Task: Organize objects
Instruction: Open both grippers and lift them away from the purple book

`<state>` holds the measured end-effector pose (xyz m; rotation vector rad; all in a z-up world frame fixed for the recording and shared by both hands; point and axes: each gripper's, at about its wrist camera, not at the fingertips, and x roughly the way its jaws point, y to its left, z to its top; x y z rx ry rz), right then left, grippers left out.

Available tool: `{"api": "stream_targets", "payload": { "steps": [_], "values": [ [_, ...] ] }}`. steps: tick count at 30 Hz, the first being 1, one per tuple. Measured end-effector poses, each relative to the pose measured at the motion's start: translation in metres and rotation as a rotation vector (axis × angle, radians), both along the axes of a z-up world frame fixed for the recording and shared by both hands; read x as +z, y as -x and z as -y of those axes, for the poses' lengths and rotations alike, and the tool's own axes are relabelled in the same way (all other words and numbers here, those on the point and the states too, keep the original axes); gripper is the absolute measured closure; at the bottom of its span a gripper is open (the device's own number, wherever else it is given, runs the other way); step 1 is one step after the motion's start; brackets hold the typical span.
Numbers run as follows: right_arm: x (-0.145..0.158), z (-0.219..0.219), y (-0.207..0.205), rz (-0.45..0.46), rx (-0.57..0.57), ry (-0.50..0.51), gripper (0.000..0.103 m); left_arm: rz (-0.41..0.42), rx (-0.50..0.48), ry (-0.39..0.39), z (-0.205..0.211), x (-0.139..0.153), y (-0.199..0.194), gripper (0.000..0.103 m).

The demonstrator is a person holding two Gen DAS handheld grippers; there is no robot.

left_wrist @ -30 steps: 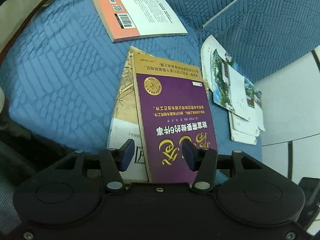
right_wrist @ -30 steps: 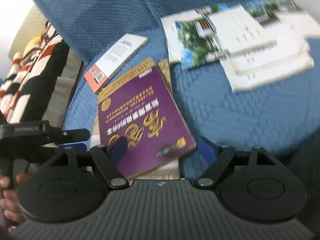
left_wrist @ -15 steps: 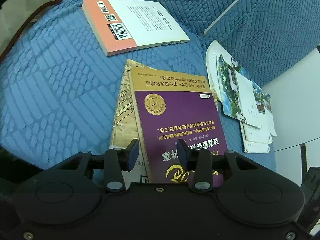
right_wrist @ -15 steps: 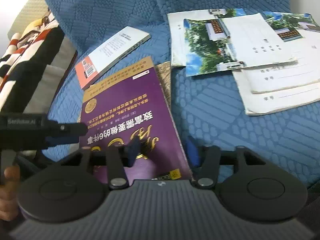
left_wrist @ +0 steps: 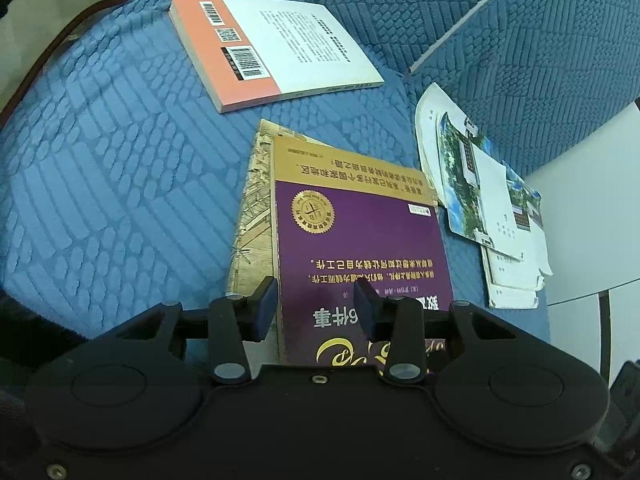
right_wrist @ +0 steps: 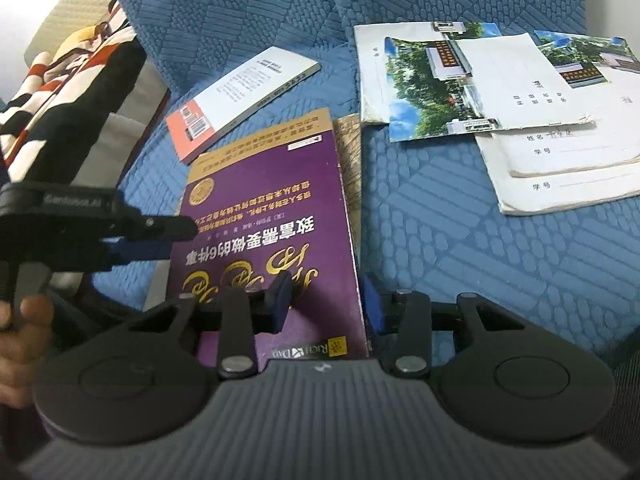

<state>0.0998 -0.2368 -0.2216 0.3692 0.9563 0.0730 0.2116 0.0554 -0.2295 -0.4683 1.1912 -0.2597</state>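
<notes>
The sofa cover (left_wrist: pixel 120 168) is blue with a quilted pattern of ribbed blocks. The near book (left_wrist: pixel 360 248) has a purple cover, a gold band along its far edge, a gold seal and gold script. The book beneath it (left_wrist: pixel 256 216) shows a tan illustrated print. The far book (left_wrist: pixel 280 44) is white with an orange strip bearing barcodes. The booklets (right_wrist: pixel 460 80) at right are white with green-and-blue photographs. The fabric (right_wrist: pixel 68 92) at far left is striped black, white, red and yellow. Both grippers have black bodies and blue pads (left_wrist: pixel 266 308).

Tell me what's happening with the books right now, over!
Both tongs, left and right, open, straddling purple book's near edge. It lies on tan book. Nothing blocking.
</notes>
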Motion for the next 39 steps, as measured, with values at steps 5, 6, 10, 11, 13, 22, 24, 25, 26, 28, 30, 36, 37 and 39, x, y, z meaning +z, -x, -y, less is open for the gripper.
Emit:
{"api": "stream_targets", "payload": {
  "steps": [5,6,10,11,13,22,24,25,26,28,30,36,37,39],
  "values": [
    [0.001,-0.008,0.010,-0.010,0.007,-0.004,0.062,-0.003,0.008,-0.003,-0.003,0.000,0.002,0.065],
    [0.001,-0.010,0.012,-0.011,0.010,-0.003,0.062,-0.004,0.010,-0.003,-0.004,0.000,0.002,0.065],
    [0.001,-0.013,0.017,-0.019,0.008,-0.012,0.062,-0.013,0.007,0.000,-0.005,0.001,0.003,0.065],
    [0.001,-0.014,0.017,-0.017,0.010,-0.009,0.062,-0.013,0.007,-0.001,-0.005,0.001,0.003,0.065],
    [0.000,-0.013,0.017,-0.020,0.005,-0.013,0.062,-0.012,0.005,-0.003,-0.005,0.001,0.003,0.065],
    [0.017,-0.008,0.017,0.021,-0.041,-0.017,0.063,0.039,-0.036,-0.068,0.006,0.018,0.012,0.064],
    [0.027,-0.007,0.018,0.044,-0.049,-0.020,0.063,0.055,-0.037,-0.064,0.006,0.026,0.016,0.065],
    [0.032,-0.007,0.019,0.056,-0.052,-0.021,0.063,0.066,-0.038,-0.063,0.005,0.031,0.019,0.065],
    [0.038,-0.008,0.019,0.069,-0.053,-0.021,0.063,0.081,-0.040,-0.066,0.005,0.037,0.022,0.065],
    [0.050,-0.007,0.020,0.095,-0.054,-0.025,0.063,0.113,-0.044,-0.078,0.005,0.050,0.028,0.065],
    [0.064,-0.008,0.022,0.120,-0.052,-0.027,0.063,0.148,-0.051,-0.092,0.005,0.065,0.034,0.065],
    [0.101,-0.012,0.034,0.188,-0.051,-0.028,0.063,0.264,-0.067,-0.084,0.001,0.114,0.058,0.065],
    [0.105,-0.013,0.036,0.197,-0.048,-0.032,0.063,0.281,-0.067,-0.081,0.000,0.122,0.062,0.065],
    [0.113,-0.014,0.041,0.207,-0.045,-0.046,0.063,0.306,-0.071,-0.075,-0.001,0.136,0.070,0.065]
  ]
}}
